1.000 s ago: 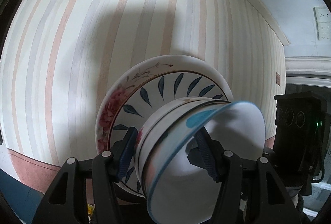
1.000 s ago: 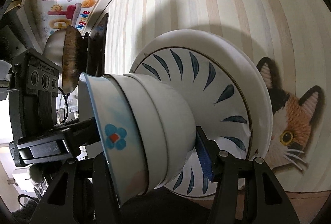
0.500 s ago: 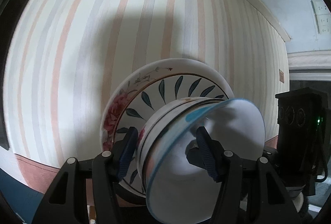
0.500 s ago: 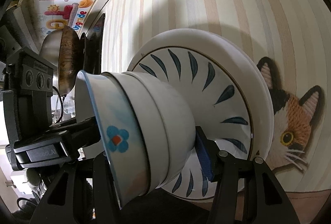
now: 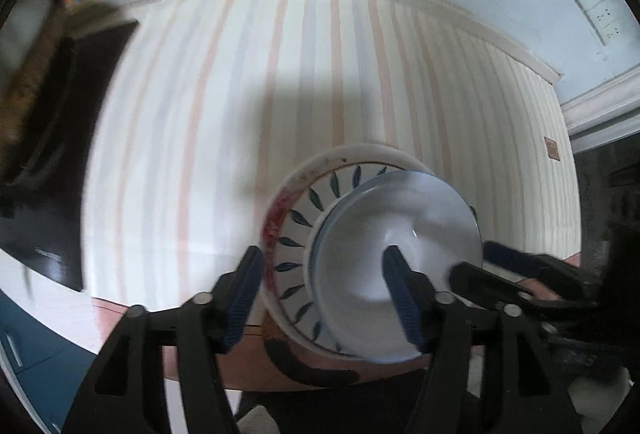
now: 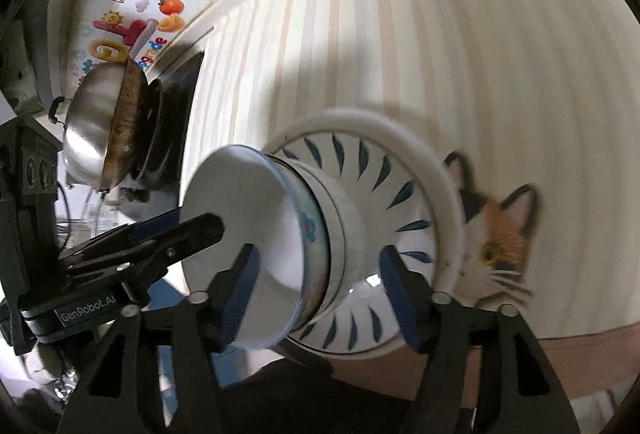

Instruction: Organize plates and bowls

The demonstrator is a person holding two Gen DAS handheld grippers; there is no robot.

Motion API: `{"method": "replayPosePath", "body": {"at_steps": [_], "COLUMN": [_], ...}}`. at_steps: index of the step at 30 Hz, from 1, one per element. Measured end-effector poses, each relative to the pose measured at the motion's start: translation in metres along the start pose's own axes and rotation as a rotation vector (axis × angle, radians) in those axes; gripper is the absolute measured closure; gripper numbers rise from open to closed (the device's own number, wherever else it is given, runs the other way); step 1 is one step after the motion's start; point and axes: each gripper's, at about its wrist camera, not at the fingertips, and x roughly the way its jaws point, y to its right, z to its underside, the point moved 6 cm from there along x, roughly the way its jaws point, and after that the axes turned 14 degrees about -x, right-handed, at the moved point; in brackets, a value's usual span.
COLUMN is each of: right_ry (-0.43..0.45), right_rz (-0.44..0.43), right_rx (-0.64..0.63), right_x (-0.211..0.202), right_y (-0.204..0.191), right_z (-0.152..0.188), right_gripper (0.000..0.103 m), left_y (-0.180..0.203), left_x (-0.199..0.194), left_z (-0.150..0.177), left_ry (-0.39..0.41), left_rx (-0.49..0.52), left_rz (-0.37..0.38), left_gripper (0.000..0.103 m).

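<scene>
A stack of nested bowls (image 5: pixel 400 246) sits on a blue-leaf plate (image 5: pixel 296 230), which lies on a larger flowered plate (image 5: pixel 276 218), all on a striped mat. My left gripper (image 5: pixel 320 294) is open, its fingers straddling the near rim of the stack without touching. In the right wrist view the bowl stack (image 6: pixel 280 246) and leaf plate (image 6: pixel 392 193) sit between the fingers of my right gripper (image 6: pixel 316 290), which is open. The left gripper's fingers (image 6: pixel 176 234) reach to the top bowl's rim from the left.
The striped mat (image 5: pixel 320 73) covers the counter, with a cat picture (image 6: pixel 496 230) beside the plates. A steel wok (image 6: pixel 100 129) stands on a black stove (image 6: pixel 172 113) beyond. The counter's front edge (image 5: pixel 72 306) runs close to the stack.
Both grippers have opened and let go of the stack, pulling back from it. The stack now rests on the mat. Both views have swung and are blurred by motion.
</scene>
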Motion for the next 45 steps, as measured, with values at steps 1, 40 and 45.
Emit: {"method": "replayPosePath", "body": {"at_steps": [1,40,45], "right_ry": [0.022,0.501,0.533], "right_rz": [0.043,0.471,0.479], "right_rx": [-0.018,-0.235,-0.236], "right_x": [-0.011,-0.272,-0.294], "right_y": [-0.004,-0.178,-0.195], "right_z": [0.001,0.177,0.209], "right_gripper": [0.021,0.004,0.004], "left_y": [-0.001,-0.008,-0.017], "left_x": [-0.006,-0.237,-0.258], "left_z": [0.001,0.182,0.209], "left_ry": [0.024,0.535,0.575], "left_rx": [0.007,0.03,0.018], "left_rz": [-0.016,-0.015,-0.017], "left_gripper": [0.023,0.007,0.007]}}
